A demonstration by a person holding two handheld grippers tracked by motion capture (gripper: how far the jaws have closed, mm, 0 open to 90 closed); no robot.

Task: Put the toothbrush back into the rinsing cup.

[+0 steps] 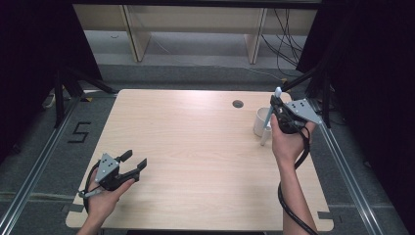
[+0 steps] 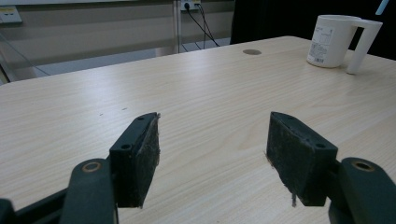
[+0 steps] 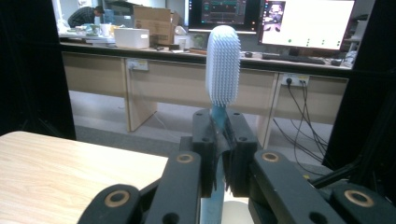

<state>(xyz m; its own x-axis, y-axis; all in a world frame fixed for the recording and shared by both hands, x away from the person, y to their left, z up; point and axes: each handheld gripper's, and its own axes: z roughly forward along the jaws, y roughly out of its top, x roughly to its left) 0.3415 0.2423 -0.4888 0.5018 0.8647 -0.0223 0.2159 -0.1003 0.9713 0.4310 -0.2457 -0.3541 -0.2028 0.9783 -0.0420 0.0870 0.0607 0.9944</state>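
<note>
My right gripper (image 1: 278,108) is held above the table's right side, shut on a toothbrush (image 1: 270,117). In the right gripper view the toothbrush (image 3: 222,70) stands upright between the closed pads (image 3: 208,144), white bristle head up, blue neck pinched. A white mug (image 1: 260,121) stands just left of that gripper; in the left gripper view the mug (image 2: 330,41) is at the far right with its handle toward the right. My left gripper (image 1: 134,163) rests low near the table's front left, open, with nothing between its pads (image 2: 140,154).
The wooden table (image 1: 195,161) has a round cable hole (image 1: 238,104) near its far edge. Black stands and curtains flank both sides. A cable (image 1: 288,200) trails from the right gripper along the forearm. Desks and monitors (image 3: 306,21) stand beyond the table.
</note>
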